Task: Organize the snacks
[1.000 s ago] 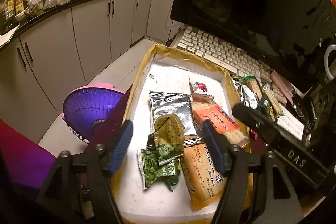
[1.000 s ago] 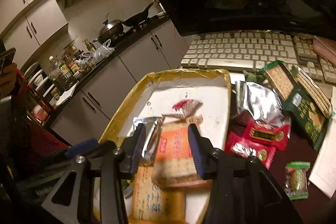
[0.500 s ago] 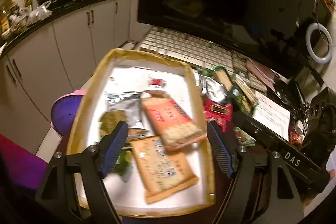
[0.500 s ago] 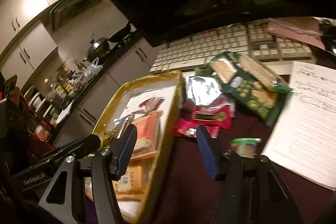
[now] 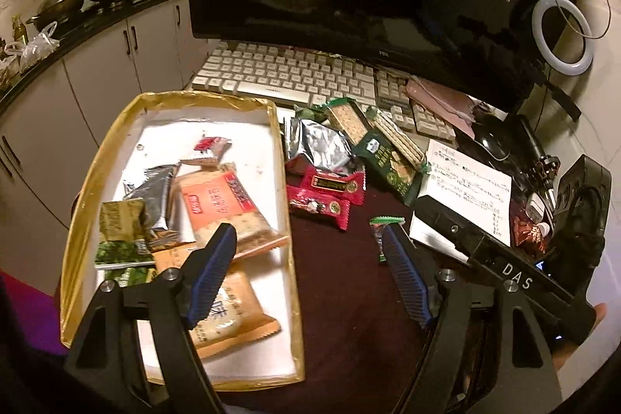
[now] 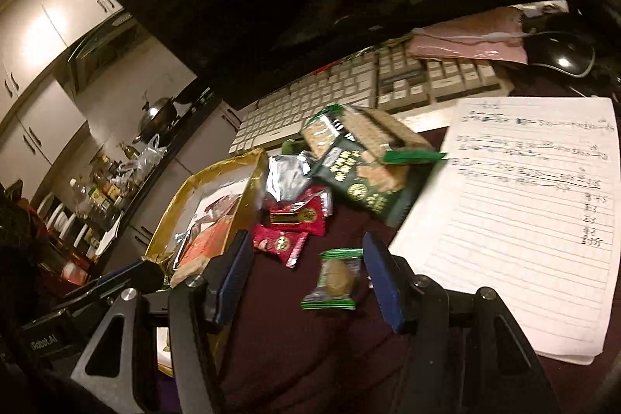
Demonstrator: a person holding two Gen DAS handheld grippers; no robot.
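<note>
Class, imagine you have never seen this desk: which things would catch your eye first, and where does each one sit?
The gold-edged tray at the left stands out first, holding an orange cracker pack among other snacks. To its right, on the dark cloth, lie two red packets and a green biscuit pack. Nearest the open right gripper is a small green-trimmed sweet, beside a handwritten sheet.

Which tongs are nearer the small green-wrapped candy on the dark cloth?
Right. The right tongs stand open with the small candy lying just ahead between their tips. The left tongs hang open at the tray's right edge, the candy beside their right tip.
</note>
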